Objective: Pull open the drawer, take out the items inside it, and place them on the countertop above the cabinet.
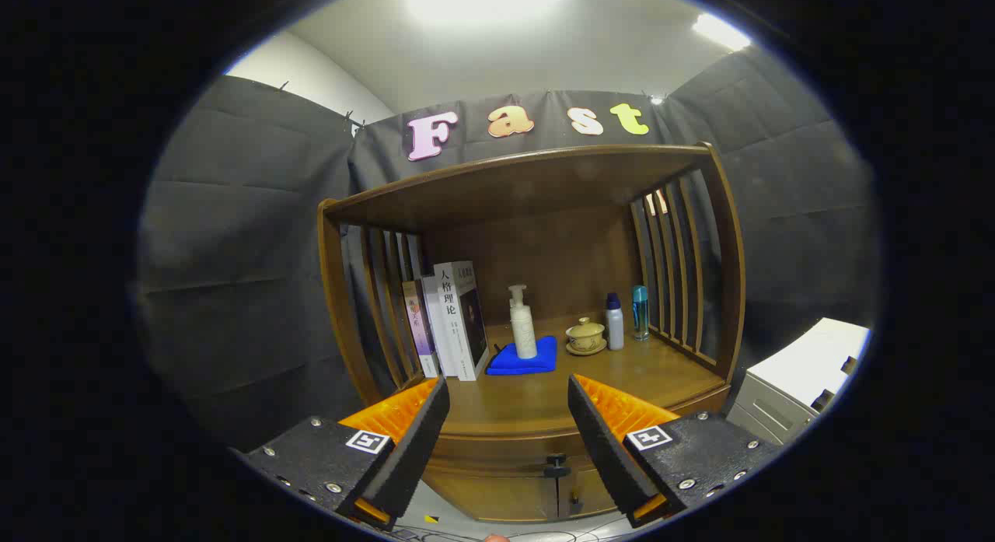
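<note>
A brown wooden cabinet stands ahead of me, its countertop (536,398) just beyond my fingers. Below the counter's front edge the drawer front (497,452) sits closed, with a small dark knob (556,466) between and below my fingertips. My gripper (509,398) is open, fingers wide apart with nothing between them, held some way back from the cabinet. On the counter rest a folded blue cloth (528,358) with a white pump bottle (522,328) standing on it, a lidded tan cup on a saucer (585,337), a white bottle with a blue cap (614,323) and a teal bottle (640,312).
Several books (451,320) lean upright at the counter's back left by the slatted side. A shelf roof (521,184) spans over the counter. A white box-like unit (801,379) stands to the cabinet's right. Lower cabinet doors (513,495) sit under the drawer.
</note>
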